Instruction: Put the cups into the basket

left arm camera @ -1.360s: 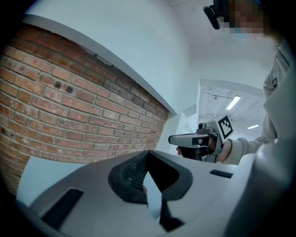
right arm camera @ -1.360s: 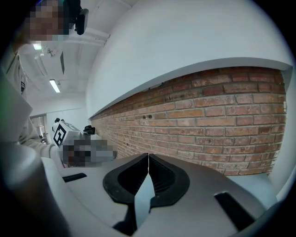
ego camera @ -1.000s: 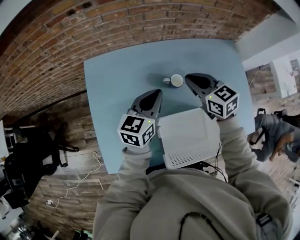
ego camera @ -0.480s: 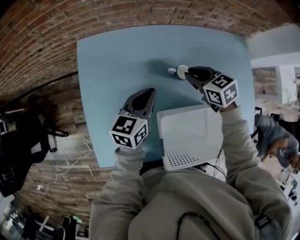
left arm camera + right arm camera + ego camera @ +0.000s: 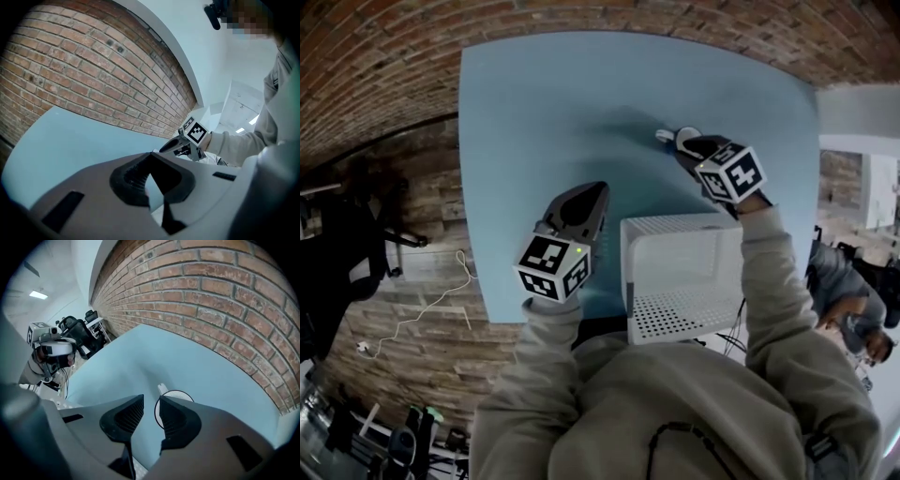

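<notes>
While its jaws are opening, the right gripper (image 5: 682,142) is hovering at the white cup (image 5: 177,395), which stands untouched on the counter (image 5: 534,112) just beyond the basket (image 5: 675,314). The left gripper (image 5: 600,189) is hanging closed and empty, left of the basket.

Cup (image 5: 684,132): mostly hidden beneath the right gripper (image 5: 687,145), its rim between the opening jaws; interior cannot be told. Basket (image 5: 624,272): near edge covered by the person's hood (image 5: 675,375).

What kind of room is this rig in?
Likely an office or lab workspace: a light blue table stands against a bare brick wall, with a black office chair and a white cable on the floor beside it.
</notes>
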A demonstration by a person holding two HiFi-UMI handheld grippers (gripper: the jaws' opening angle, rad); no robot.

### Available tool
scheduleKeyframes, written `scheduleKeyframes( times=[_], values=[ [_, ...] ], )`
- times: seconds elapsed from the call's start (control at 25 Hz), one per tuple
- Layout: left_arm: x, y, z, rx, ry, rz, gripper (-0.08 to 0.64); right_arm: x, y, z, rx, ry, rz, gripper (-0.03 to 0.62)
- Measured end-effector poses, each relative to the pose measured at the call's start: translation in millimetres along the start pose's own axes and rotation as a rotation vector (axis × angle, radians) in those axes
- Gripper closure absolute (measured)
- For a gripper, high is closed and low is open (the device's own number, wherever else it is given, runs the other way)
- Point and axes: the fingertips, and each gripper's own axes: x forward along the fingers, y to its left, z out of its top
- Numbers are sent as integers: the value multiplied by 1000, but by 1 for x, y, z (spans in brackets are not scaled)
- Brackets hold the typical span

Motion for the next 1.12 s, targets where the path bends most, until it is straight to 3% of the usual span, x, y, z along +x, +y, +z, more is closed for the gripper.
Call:
scheduleKeyframes(
  times=[0.44, 0.64, 1.12],
  values=[
    [-4, 16, -15, -39, 7, 14, 563, 39, -13, -25, -45, 211, -51, 513],
    [-6, 23, -20, -48, 8, 27, 563, 41, -17, -25, -71, 214, -74, 549],
    [-5, 11, -19, -38, 9, 21, 563, 40, -20, -26, -89, 217, -79, 552]
  ],
)
